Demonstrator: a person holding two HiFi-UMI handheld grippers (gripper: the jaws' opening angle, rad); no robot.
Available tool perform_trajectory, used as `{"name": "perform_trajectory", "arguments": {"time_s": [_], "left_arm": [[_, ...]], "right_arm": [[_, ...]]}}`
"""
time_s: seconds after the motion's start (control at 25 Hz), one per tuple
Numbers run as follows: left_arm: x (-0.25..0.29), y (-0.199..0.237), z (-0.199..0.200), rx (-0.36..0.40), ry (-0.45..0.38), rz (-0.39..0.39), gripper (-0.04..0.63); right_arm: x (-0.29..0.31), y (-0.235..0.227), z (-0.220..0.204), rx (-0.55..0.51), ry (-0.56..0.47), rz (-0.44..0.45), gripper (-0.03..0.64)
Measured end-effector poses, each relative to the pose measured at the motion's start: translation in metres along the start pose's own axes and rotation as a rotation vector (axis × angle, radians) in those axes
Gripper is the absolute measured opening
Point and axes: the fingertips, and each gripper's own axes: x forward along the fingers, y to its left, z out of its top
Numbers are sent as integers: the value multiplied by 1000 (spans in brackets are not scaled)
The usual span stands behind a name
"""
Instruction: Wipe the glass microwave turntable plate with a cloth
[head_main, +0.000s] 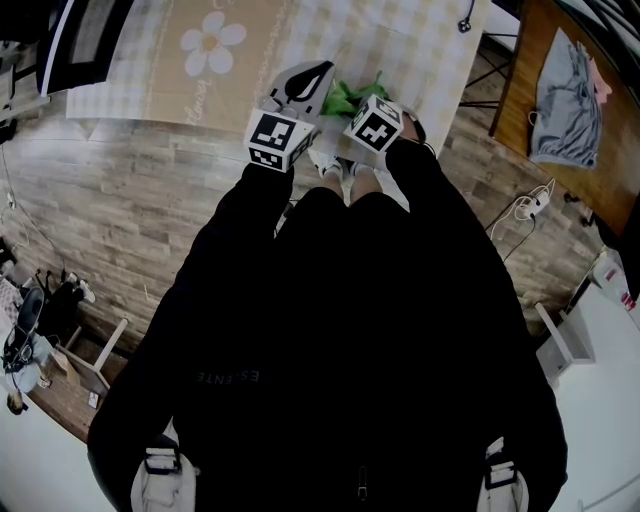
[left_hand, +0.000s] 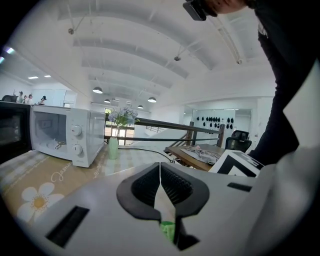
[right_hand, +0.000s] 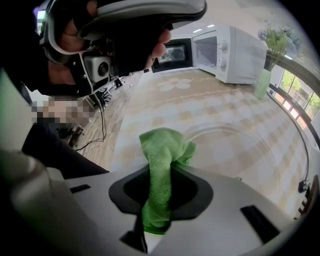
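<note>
Your right gripper (right_hand: 162, 177) has its jaws clamped on the green cloth (right_hand: 162, 150). The cloth is bunched into a thick fold that pokes out past the fingertips. The glass turntable plate (right_hand: 252, 162) lies flat on the checked table cover (right_hand: 165, 107), out of the white microwave (right_hand: 235, 52), whose door stands open at the far end near a pale green vase (right_hand: 261, 82). The cloth's free end sits over the plate's near left rim, but you cannot tell from here whether it is pressing on the glass or just above it. Your left gripper (left_hand: 160, 166) has its jaws together at the tips with nothing clearly between them. A sliver of green shows low in the gap, probably the cloth seen beyond it. From the head view the two grippers are close side by side at the table's near edge, and the left one is not on the plate. This looks like the very start of the wipe, with the cloth in hand at the rim and most of the glass not yet covered. Next, press the wad down until it flattens on the glass, then sweep it in arcs across the centre to the far rim. The plate is loose on a smooth cover and will likely slide or spin under the push, so consider resting the closed left jaws on its near edge to pin it.
</note>
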Motion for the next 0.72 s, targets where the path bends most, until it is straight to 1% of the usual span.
{"name": "perform_trajectory", "arguments": {"time_s": [0.28,0.4,0.44,0.56,0.72], "left_arm": [[3,-1,3,10,-2,-6,21],[7,-3,5,11,-2,-9,21],[9,-3,5,14,-2,-12,21],[13,-6,8,16,-3,-20,21],[20,-7,13,18,-6,-27,21]], "right_arm": [[2,31,-4,-41,32,82,97],[1,45,-6,-38,40,148,97],[1,48,-6,-44,39,155,97],[-1,48,-6,-46,29,146,97],[-13,35,-3,-31,21,129,97]]}}
